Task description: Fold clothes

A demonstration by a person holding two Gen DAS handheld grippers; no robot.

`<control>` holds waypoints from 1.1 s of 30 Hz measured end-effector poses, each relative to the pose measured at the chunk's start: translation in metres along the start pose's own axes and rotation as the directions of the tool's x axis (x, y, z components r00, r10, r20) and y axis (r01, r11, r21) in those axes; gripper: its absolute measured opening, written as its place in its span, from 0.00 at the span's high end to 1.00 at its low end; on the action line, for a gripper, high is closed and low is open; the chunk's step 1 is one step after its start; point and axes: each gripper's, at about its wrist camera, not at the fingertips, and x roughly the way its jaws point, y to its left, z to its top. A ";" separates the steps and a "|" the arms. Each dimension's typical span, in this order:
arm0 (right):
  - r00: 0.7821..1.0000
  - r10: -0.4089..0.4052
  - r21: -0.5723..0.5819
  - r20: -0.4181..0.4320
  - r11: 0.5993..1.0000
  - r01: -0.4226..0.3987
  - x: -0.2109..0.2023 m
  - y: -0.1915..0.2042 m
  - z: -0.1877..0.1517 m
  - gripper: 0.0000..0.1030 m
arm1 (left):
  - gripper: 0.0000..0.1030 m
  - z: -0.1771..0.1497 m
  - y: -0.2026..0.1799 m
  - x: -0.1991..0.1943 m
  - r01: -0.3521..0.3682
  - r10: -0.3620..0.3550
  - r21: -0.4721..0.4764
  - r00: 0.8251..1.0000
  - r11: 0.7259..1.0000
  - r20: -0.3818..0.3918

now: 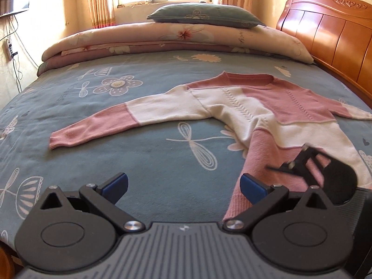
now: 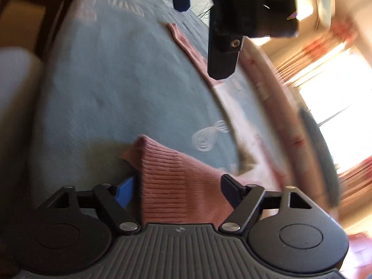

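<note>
A pink and white knit sweater [image 1: 244,107] lies face up on the blue flowered bedspread [image 1: 139,158], one sleeve [image 1: 100,123] stretched out to the left. My left gripper [image 1: 183,186] hovers open over bare bedspread just left of the sweater's pink hem [image 1: 241,200], with nothing between its blue pads. In the left wrist view my right gripper [image 1: 300,160] is a blurred shape over the hem's lower right. In the blurred right wrist view my right gripper [image 2: 179,191] stands wide, with the ribbed pink hem [image 2: 176,176] bunched up between its fingers. The pads do not visibly press it.
A folded floral quilt [image 1: 162,39] and a grey-green pillow [image 1: 204,15] lie across the far end of the bed. The wooden headboard [image 1: 325,30] runs along the right. Cables and a power strip [image 1: 9,48] hang on the left wall. The left gripper's black housing [image 2: 232,23] fills the top of the right wrist view.
</note>
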 end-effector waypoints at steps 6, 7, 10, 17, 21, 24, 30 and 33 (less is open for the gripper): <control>0.997 -0.056 -0.017 -0.057 0.998 0.055 -0.003 -0.008 -0.016 0.54 | 0.01 0.000 -0.002 0.005 0.011 -0.011 -0.010 1.000 1.000 -0.007; 0.997 -0.048 0.022 -0.065 0.999 0.049 -0.006 -0.015 -0.020 0.83 | 0.01 0.000 -0.003 0.007 0.021 -0.022 -0.012 1.000 1.000 -0.009; 0.996 -0.020 0.139 -0.085 0.990 0.032 -0.013 -0.034 -0.034 0.88 | 0.01 0.000 -0.010 0.010 0.058 -0.059 -0.003 0.998 0.998 -0.014; 0.992 0.006 0.439 -0.126 0.897 0.051 -0.038 -0.086 -0.082 0.89 | 0.01 0.003 -0.026 0.021 0.189 -0.189 -0.051 0.982 0.981 -0.005; 0.980 0.009 0.585 -0.201 0.803 0.113 -0.043 -0.116 -0.128 0.89 | 0.01 0.006 -0.037 0.034 0.248 -0.250 -0.081 0.968 0.965 -0.011; 0.964 0.054 0.695 -0.261 0.704 0.148 -0.039 -0.129 -0.171 0.89 | 0.01 0.006 -0.050 0.044 0.284 -0.287 -0.085 0.958 0.955 -0.027; 0.950 0.096 0.778 -0.298 0.601 0.183 -0.046 -0.126 -0.206 0.63 | 0.01 0.004 -0.071 0.063 0.361 -0.368 -0.110 0.928 0.926 -0.059; 0.945 0.072 0.763 -0.318 0.612 0.210 -0.062 -0.121 -0.208 0.63 | 0.01 0.003 -0.080 0.071 0.360 -0.369 -0.116 0.926 0.926 -0.074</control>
